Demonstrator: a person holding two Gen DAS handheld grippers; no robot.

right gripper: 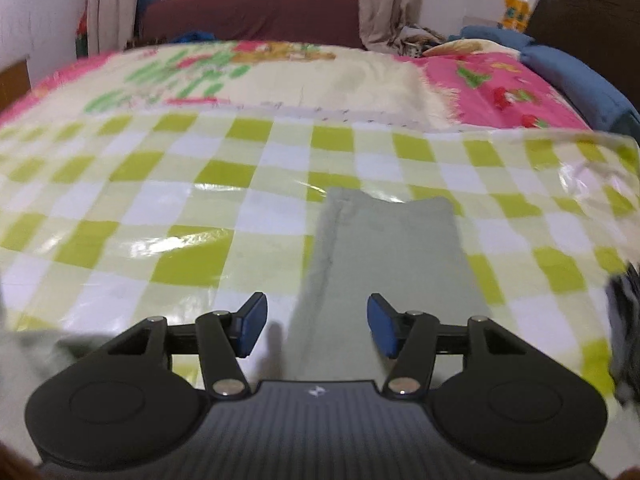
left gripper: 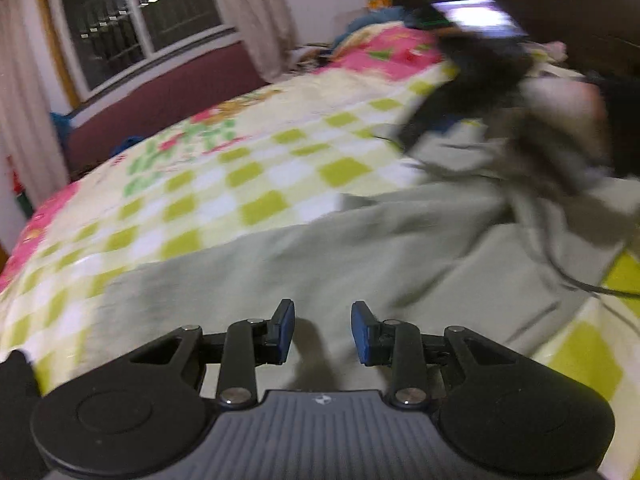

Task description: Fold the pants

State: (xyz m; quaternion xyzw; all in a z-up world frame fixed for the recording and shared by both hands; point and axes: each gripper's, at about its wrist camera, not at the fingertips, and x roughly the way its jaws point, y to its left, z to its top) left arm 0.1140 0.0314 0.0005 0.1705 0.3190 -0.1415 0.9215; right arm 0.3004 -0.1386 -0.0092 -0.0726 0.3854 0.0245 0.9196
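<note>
Lying flat on the checked bedsheet (right gripper: 192, 208): grey-green pants (right gripper: 384, 264), one leg stretched out. Left tongs (left gripper: 323, 330) and right tongs (right gripper: 316, 324) above the pants, both spread, empty. Step judged: pre-grasp; next, pinch an edge.

The left tool (left gripper: 323, 330) hangs with its jaws apart above the pale green pants (left gripper: 304, 264), which lie spread over the checked bedcover (left gripper: 192, 192); the right tool (left gripper: 480, 64) is blurred beyond.

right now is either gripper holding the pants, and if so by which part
Nothing is held. The left gripper and right gripper are both open above the grey-green pants, which lie on the checked sheet with no cloth between the fingers.
</note>
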